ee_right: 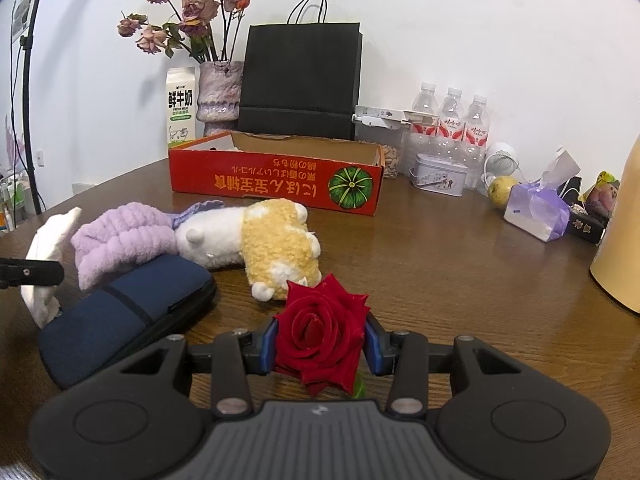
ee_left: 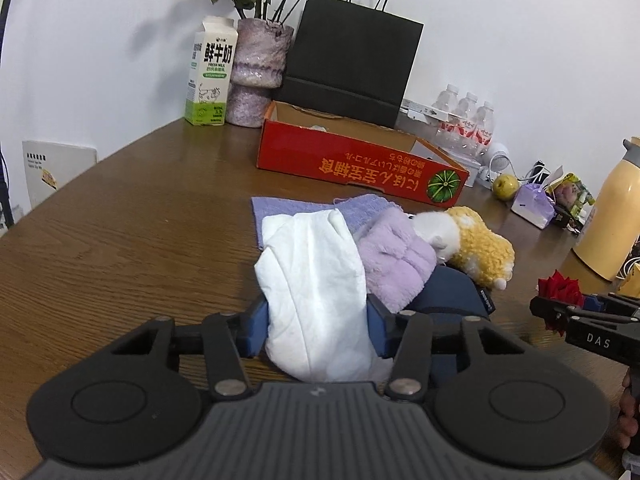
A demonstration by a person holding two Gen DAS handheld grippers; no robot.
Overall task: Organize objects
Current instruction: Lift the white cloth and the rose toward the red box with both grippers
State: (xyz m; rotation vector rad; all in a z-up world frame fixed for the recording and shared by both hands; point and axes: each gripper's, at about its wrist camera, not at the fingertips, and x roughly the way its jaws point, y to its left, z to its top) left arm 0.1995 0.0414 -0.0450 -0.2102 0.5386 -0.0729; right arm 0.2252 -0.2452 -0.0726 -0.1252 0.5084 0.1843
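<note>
My left gripper (ee_left: 317, 328) is shut on a white cloth (ee_left: 316, 280) that lies over a pile on the wooden table. The pile holds a purple towel (ee_left: 356, 208), a fluffy lilac item (ee_left: 394, 260), a yellow and white plush toy (ee_left: 476, 248) and a dark blue case (ee_left: 452, 296). My right gripper (ee_right: 320, 344) is shut on a red rose (ee_right: 322, 332), just in front of the plush toy (ee_right: 276, 248) and right of the blue case (ee_right: 120, 316). The open red cardboard box (ee_right: 276, 184) stands behind the pile. The right gripper also shows in the left wrist view (ee_left: 560, 308).
Behind the box stand a milk carton (ee_left: 210, 76), a vase of dried flowers (ee_left: 256, 76) and a black paper bag (ee_left: 352, 60). At the right are water bottles (ee_right: 452, 124), a tin (ee_right: 438, 176), a green fruit (ee_right: 502, 190), a tissue pack (ee_right: 538, 212) and a yellow flask (ee_left: 608, 220).
</note>
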